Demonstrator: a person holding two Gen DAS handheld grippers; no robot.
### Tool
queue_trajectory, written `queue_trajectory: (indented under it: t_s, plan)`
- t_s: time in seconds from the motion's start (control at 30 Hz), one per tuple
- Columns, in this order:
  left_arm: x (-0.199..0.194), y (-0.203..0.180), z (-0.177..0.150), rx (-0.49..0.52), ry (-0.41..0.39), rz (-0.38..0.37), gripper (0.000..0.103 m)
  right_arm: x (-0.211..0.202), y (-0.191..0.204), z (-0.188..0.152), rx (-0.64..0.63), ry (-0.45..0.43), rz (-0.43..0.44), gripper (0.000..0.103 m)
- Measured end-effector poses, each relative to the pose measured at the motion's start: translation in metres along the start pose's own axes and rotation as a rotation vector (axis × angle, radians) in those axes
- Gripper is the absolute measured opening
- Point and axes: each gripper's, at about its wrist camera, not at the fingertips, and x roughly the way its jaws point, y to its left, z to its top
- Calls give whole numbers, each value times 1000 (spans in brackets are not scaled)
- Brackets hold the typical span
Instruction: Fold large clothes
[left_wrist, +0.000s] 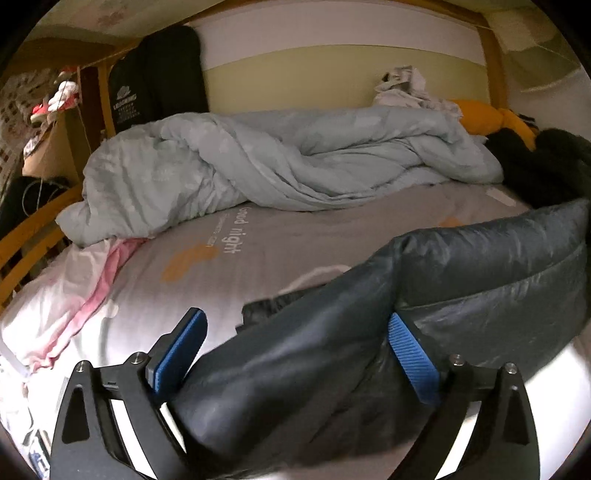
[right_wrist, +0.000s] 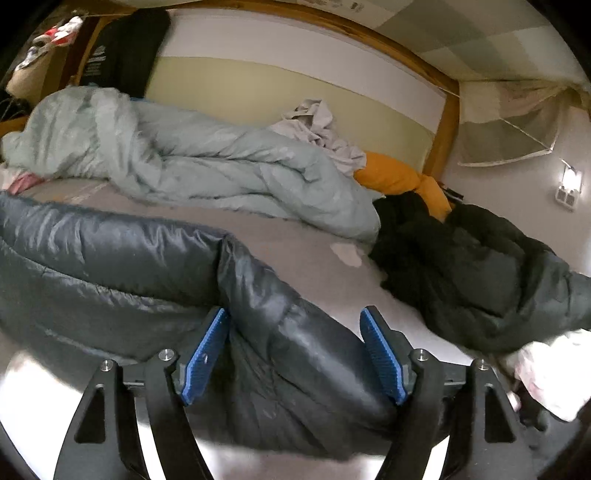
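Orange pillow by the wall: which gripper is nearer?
Right, probably. The orange pillow lies beyond and just right of the right gripper; from the left gripper it sits at the far right edge. Both straddle the dark puffer jacket.

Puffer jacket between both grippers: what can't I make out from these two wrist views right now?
- Puffer jacket: its lower end runs under the left gripper and off the bottom edge of the left wrist view.
- Right gripper: the jacket bulk fills the gap, so whether it is clamped is unclear.
- Dark garment: cut by the right wrist view's edge, too dim to identify.
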Motion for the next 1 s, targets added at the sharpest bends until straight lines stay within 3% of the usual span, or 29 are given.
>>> queue_trajectory:
  t_s: [0.13,0.2,0.33,0.47,0.6,0.7,0.73,0.87,1.0]
  plan:
    - [18,14,-6,-32,-14,-11,103,25,-5,-2,38,-9,18,76]
    - [25,19,-11,-28,-2,-36,103,32,-12,-7,42,-7,17,86]
    - [24,24,-13,-23,-18,-55,103,42,-37,-13,130,23,31,87]
    - [14,19,-12,5,-68,-26,103,48,-58,-19,216,64,39,87]
    - [-3,19,-11,12,-127,-33,103,44,-75,-25,279,72,137,87]
    - [-14,26,-9,-35,-149,-31,103,37,-91,-30,372,48,317,87]
    - [-18,29,-9,-50,-157,-39,103,35,-93,-29,381,44,339,87]
    - [-27,44,-9,-115,-145,-85,103,22,-89,-27,330,25,316,87]
    - [-27,56,-13,-176,-79,-157,103,12,-84,-30,300,47,321,87]
